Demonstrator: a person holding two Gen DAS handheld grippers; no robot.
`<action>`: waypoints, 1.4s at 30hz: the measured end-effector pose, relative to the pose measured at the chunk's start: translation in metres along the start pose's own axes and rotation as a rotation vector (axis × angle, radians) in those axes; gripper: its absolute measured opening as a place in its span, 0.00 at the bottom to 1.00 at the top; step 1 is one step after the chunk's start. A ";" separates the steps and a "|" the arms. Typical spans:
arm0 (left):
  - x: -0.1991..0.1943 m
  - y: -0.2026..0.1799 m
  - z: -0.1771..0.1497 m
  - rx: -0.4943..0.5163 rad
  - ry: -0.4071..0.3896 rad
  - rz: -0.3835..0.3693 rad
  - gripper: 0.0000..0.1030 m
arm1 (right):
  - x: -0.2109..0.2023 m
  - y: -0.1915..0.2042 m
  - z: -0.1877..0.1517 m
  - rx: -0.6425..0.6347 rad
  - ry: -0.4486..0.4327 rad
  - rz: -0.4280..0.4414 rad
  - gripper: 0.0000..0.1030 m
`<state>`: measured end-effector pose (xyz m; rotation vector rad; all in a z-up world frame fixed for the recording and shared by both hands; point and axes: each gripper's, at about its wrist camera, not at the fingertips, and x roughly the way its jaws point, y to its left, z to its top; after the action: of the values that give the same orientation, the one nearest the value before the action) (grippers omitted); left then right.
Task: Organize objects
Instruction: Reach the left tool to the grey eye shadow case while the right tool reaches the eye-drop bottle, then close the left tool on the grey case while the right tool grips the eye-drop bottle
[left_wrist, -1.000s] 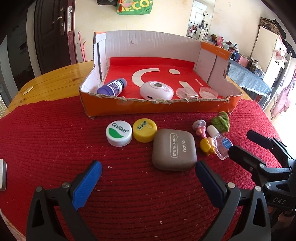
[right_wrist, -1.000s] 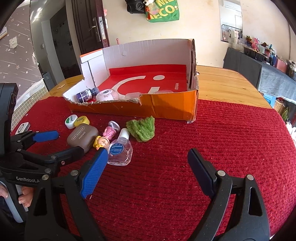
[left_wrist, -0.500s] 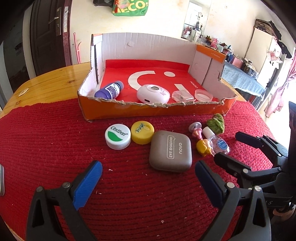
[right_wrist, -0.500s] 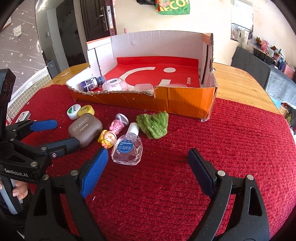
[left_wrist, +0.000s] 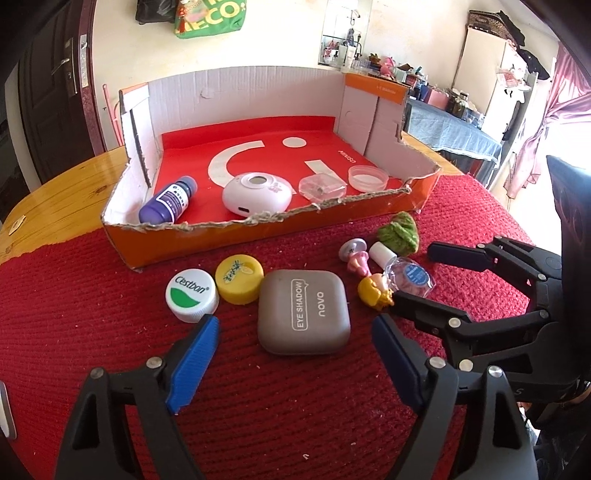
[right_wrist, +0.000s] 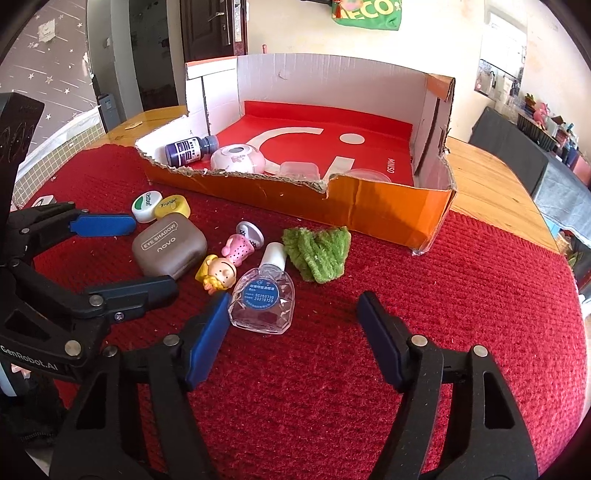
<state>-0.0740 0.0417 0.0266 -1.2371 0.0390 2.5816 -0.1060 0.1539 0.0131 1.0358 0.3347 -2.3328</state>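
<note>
Landmark: cardboard box (left_wrist: 229, 236), orange-walled, red liner, on the red-matted surface (left_wrist: 92, 332).

Inside the box: purple bottle (left_wrist: 168, 201), white round device (left_wrist: 256, 194), clear case (left_wrist: 322, 186), clear lid (left_wrist: 368, 178).

In front of the box, not yet stowed: white cap (left_wrist: 191, 294), yellow cap (left_wrist: 239, 274), grey eye-shadow case (left_wrist: 303, 311), pink figurine (right_wrist: 242, 245), yellow doll head (right_wrist: 218, 275), clear dropper bottle (right_wrist: 264, 299), green knitted piece (right_wrist: 318, 252).

My left gripper (left_wrist: 291, 354): fingers have just narrowed, spread either side of the eye-shadow case's near edge, touching nothing.

My right gripper (right_wrist: 295, 334): fingers have likewise just narrowed, spread; left finger just beside the dropper bottle, no contact that I can make out.

Change noted: both pairs have drawn nearer the row in front of the box. Reading: two pickups being set up, the case and probably the bottle; seven items remain outside.
</note>
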 end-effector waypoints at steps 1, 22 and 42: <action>0.001 -0.001 0.000 0.004 0.003 -0.008 0.77 | 0.001 0.000 0.001 -0.001 0.001 0.006 0.62; 0.003 0.000 0.001 -0.020 -0.020 -0.065 0.51 | 0.004 0.007 0.006 -0.009 -0.028 0.052 0.31; -0.030 -0.001 -0.002 -0.024 -0.088 -0.073 0.51 | -0.029 0.006 0.002 -0.005 -0.096 0.083 0.31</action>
<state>-0.0544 0.0355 0.0485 -1.1102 -0.0541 2.5776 -0.0875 0.1591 0.0356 0.9146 0.2560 -2.2962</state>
